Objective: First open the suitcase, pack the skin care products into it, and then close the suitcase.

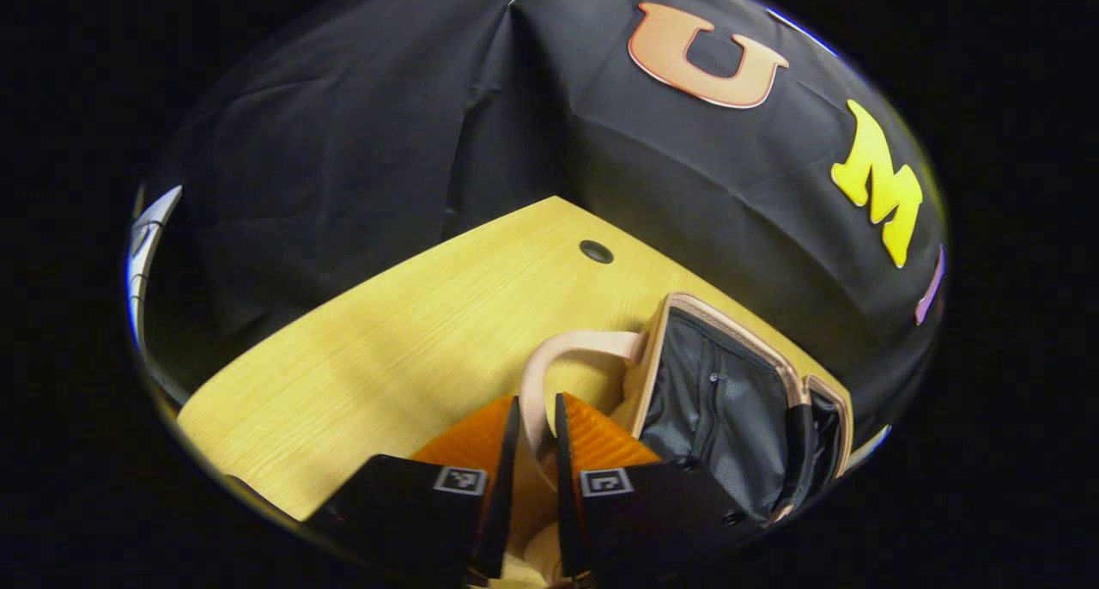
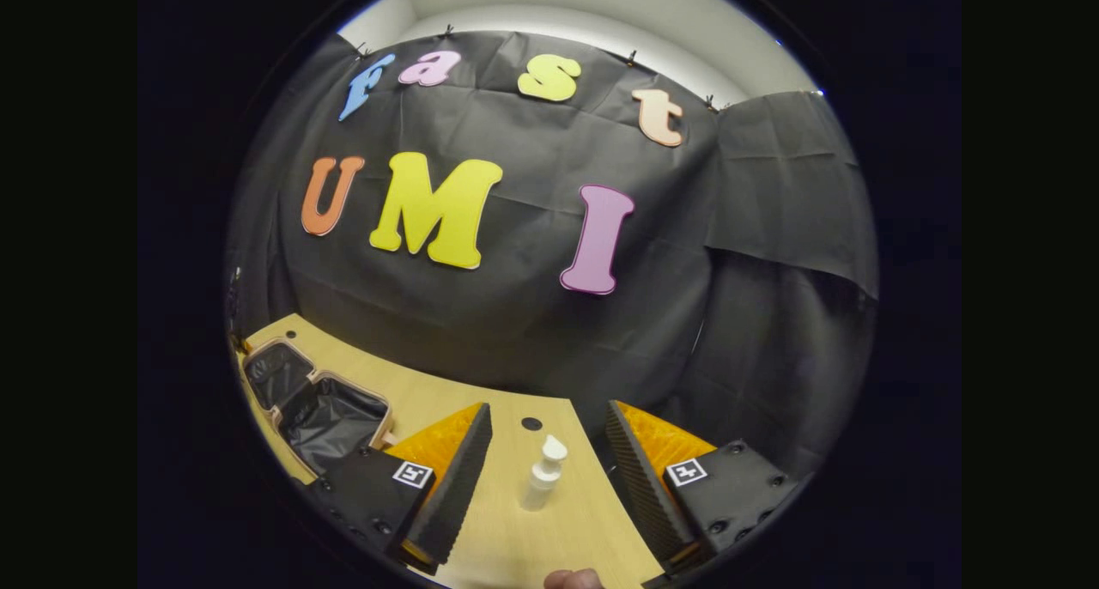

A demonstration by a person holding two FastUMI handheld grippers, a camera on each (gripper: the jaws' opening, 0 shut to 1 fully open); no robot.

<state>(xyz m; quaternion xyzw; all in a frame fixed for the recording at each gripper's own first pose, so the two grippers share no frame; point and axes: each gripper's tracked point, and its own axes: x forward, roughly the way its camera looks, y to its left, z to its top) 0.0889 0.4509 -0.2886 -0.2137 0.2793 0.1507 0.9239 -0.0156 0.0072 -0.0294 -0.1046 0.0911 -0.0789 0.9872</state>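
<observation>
While the left gripper pinched the handle of the open suitcase on the table, the right gripper, fingers wide, faced the upright pump bottle standing between them, so it probably needed to close squarely on the body, below the pump.
</observation>
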